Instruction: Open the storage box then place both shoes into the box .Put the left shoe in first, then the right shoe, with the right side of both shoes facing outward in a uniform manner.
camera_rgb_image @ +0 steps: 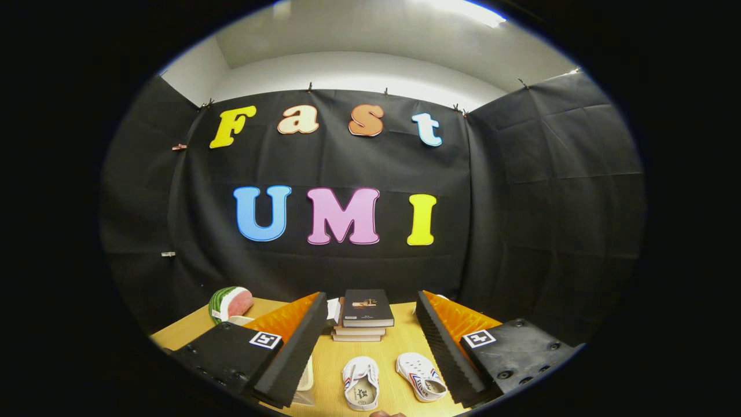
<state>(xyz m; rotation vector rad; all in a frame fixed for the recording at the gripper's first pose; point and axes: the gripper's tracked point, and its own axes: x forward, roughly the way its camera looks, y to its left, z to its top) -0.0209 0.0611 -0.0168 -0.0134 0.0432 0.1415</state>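
Two small white shoes lie on the wooden table [370, 353] between my fingers. The left one [361, 382] sits nearer the middle; the other [421, 376], with red and blue side stripes, lies close to my right finger. My gripper [369, 347] is open, its fingers [292, 347] spread wide with nothing held. Part of a pale, translucent object [305, 379], possibly the storage box, peeks out beside my left finger; most of it is hidden.
A stack of books [363, 315] with a dark cover on top stands beyond the shoes. A watermelon slice [230, 303] rests at the far left of the table. Black cloth walls close in the booth behind and at both sides.
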